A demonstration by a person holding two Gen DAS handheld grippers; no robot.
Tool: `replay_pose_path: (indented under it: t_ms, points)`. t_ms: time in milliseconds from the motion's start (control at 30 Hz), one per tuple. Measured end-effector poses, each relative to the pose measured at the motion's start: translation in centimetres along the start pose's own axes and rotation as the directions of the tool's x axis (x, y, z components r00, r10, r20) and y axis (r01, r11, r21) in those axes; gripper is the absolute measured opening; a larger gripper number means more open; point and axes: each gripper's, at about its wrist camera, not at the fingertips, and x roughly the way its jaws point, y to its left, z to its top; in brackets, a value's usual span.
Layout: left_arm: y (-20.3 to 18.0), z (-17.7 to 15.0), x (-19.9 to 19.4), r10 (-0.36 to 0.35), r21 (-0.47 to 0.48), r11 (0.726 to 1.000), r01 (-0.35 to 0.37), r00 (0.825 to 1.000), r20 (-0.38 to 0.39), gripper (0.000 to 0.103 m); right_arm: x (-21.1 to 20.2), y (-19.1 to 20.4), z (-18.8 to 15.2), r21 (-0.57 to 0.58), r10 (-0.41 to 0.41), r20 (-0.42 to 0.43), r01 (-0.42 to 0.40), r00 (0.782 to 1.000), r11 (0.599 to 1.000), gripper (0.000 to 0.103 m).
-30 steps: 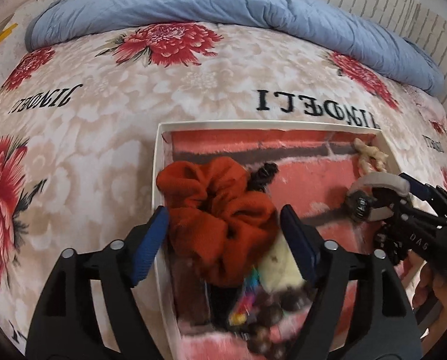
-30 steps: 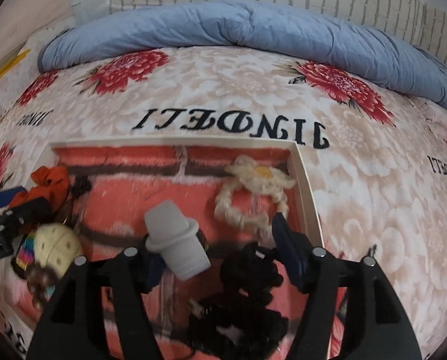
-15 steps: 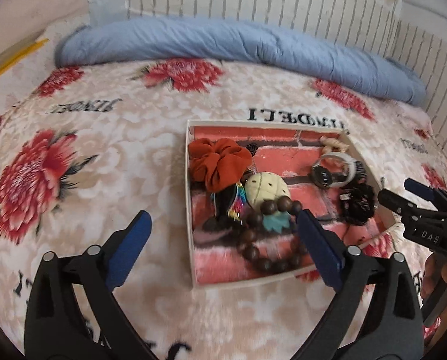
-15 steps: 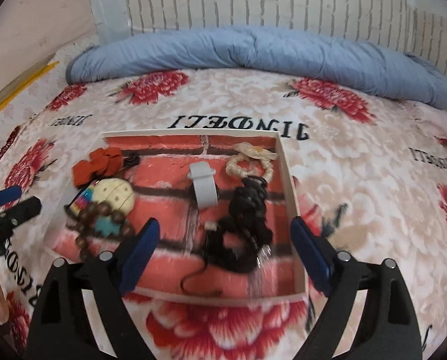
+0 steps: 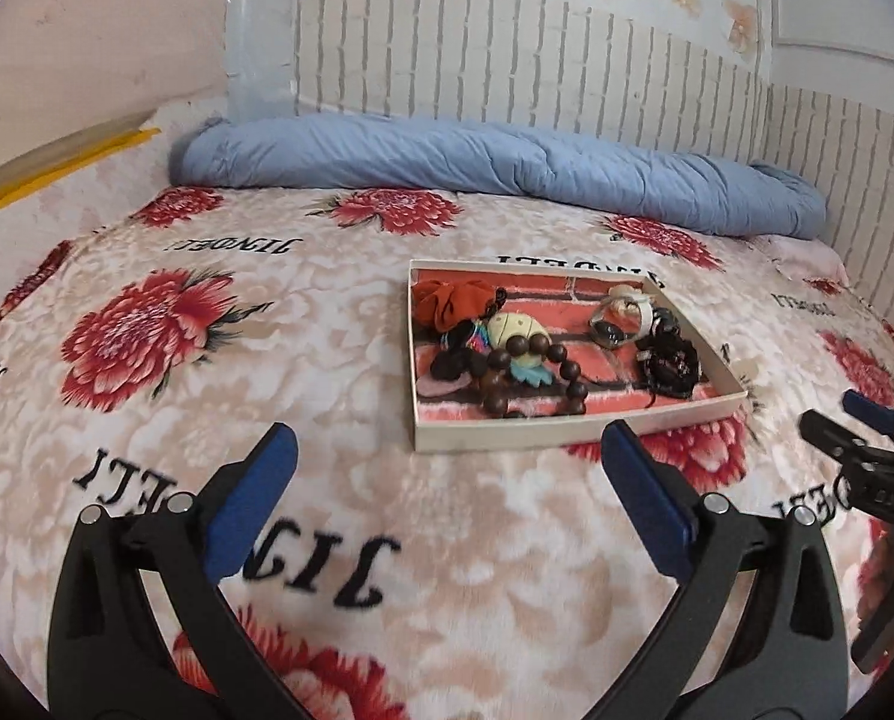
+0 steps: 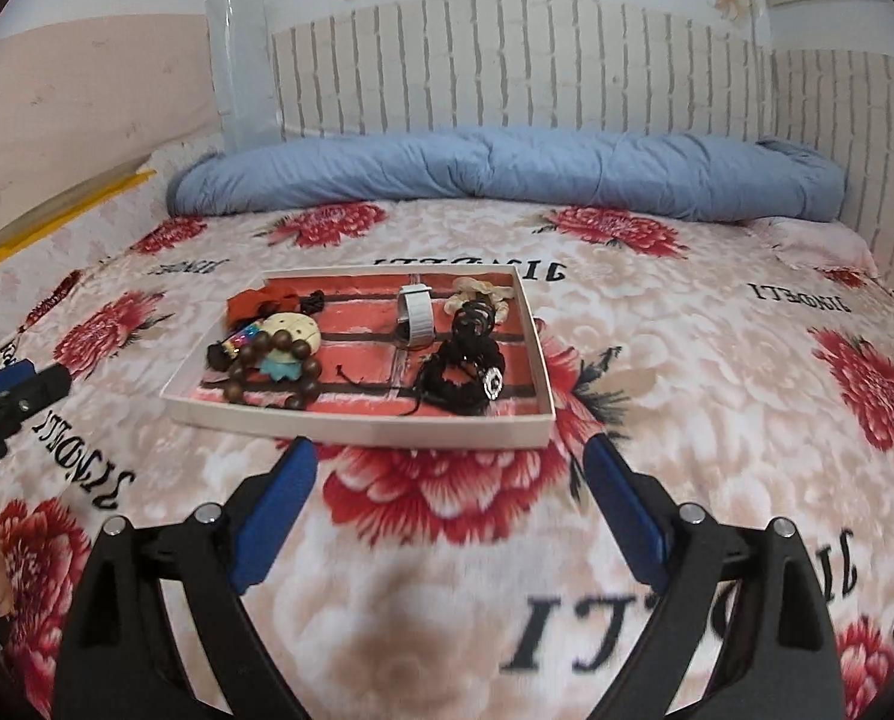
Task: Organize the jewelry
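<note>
A shallow white tray (image 5: 567, 437) with a red brick-print floor lies on the flowered blanket. In it are an orange scrunchie (image 5: 453, 303), a cream beetle-shaped piece (image 5: 510, 330), a brown bead bracelet (image 5: 531, 372), a watch (image 5: 618, 324) and black braided bands (image 5: 669, 360). My left gripper (image 5: 447, 450) hovers open over the blanket, just short of the tray's near wall, with nothing between its fingers. From the other side the tray (image 6: 387, 429) shows the white watch band (image 6: 416, 315) and black bands (image 6: 465, 360). My right gripper (image 6: 447, 456) is open too and holds nothing.
A rolled blue duvet (image 5: 495, 162) lies across the far end of the bed against a brick-pattern wall (image 5: 537, 60). The flowered blanket (image 5: 147, 330) spreads widely around the tray. The right gripper (image 5: 861, 444) shows at the left wrist view's right edge, the left gripper (image 6: 21, 390) at the other view's left edge.
Both grippers have drawn back from inside the tray to the blanket in front of it, and their jaws have spread wider. The scrunchie and watch stay in the tray.
</note>
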Motion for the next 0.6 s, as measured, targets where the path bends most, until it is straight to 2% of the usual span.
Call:
replay_pose_path:
  t_ms: [167, 267, 367, 500, 600]
  points:
    - [-1.3, -2.8, -2.4, 0.043, 0.021, 0.999, -0.046, 0.994, 0.105, 0.098, -3.2, 0.6, -2.5, -0.008, -0.014, 0.087, 0.014, 0.996, 1.0, 0.091]
    - [-1.7, -4.7, -4.2, 0.026, 0.008, 1.0, -0.028, 0.985, 0.17, 0.098, -4.5, 0.9, -3.8, -0.008, -0.024, 0.135, 0.025, 0.991, 1.0, 0.093]
    - [-2.1, -5.9, -5.3, 0.043, 0.029, 0.998, -0.051, 0.976, 0.216, 0.098, -5.4, 1.2, -5.0, -0.024, -0.054, 0.181, 0.059, 0.982, 0.998, 0.094]
    - [-1.8, -7.4, -5.3, 0.056, 0.019, 0.998, -0.063, 0.97, 0.236, 0.098, -5.6, 1.1, -6.3, 0.004, -0.06, 0.207, 0.06, 0.977, 0.998, 0.094]
    - [-1.3, -8.0, -4.8, 0.057, -0.001, 0.998, -0.058, 0.973, 0.225, 0.098, -5.7, 1.1, -6.8, 0.003, -0.069, 0.221, 0.07, 0.973, 0.998, 0.095]
